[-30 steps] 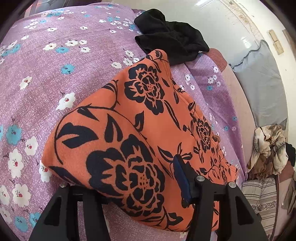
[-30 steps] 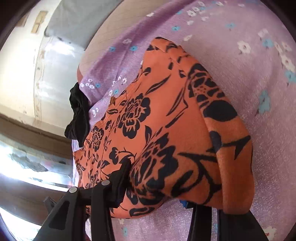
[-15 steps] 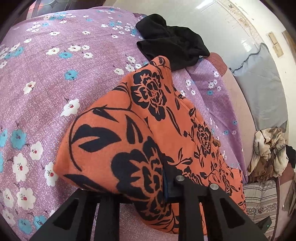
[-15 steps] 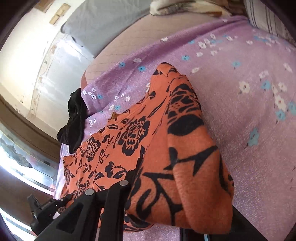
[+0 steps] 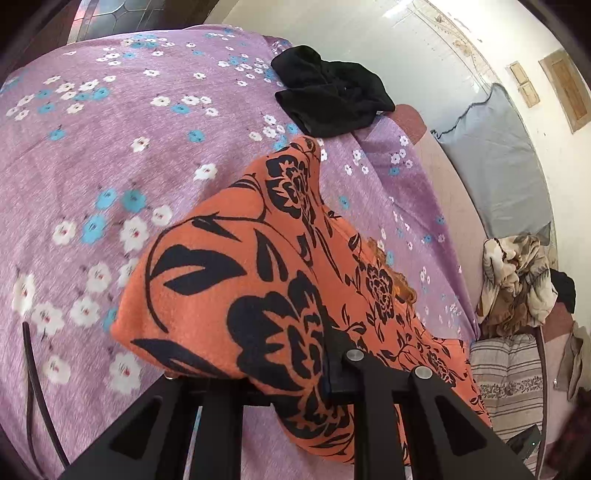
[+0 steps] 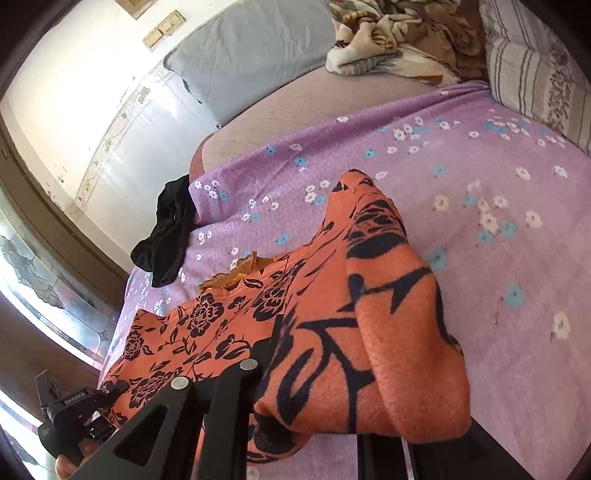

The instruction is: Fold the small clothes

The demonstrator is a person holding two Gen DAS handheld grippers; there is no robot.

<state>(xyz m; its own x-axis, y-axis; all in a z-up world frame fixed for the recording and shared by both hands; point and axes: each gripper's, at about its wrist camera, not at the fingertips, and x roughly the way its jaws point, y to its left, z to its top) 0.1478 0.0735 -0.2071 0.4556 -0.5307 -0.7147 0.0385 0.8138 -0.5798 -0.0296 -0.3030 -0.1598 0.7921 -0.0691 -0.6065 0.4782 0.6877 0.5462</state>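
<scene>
Lying across the purple flowered bedspread (image 5: 110, 155) ahead of both tools: the orange floral garment (image 5: 229, 280), its near edge lifted off the bed and draping over the jaws. Gripping that edge at two corners: left gripper (image 5: 280, 380) clamped on the cloth, right gripper (image 6: 314, 387) likewise, jaws of both having just been closing with fabric pinched between them. Judging the step as the first fold, with the near hem being raised. Calling next for carrying both corners forward together, level, and laying them on the far edge by the neckline. Sitting beyond the garment, at the bed's far edge: a crumpled black garment (image 5: 332, 96), near enough to be caught by the fold. Farther off: a grey pillow (image 6: 251, 55), a striped pillow (image 6: 535, 74), a brown patterned blanket (image 6: 399, 33).
</scene>
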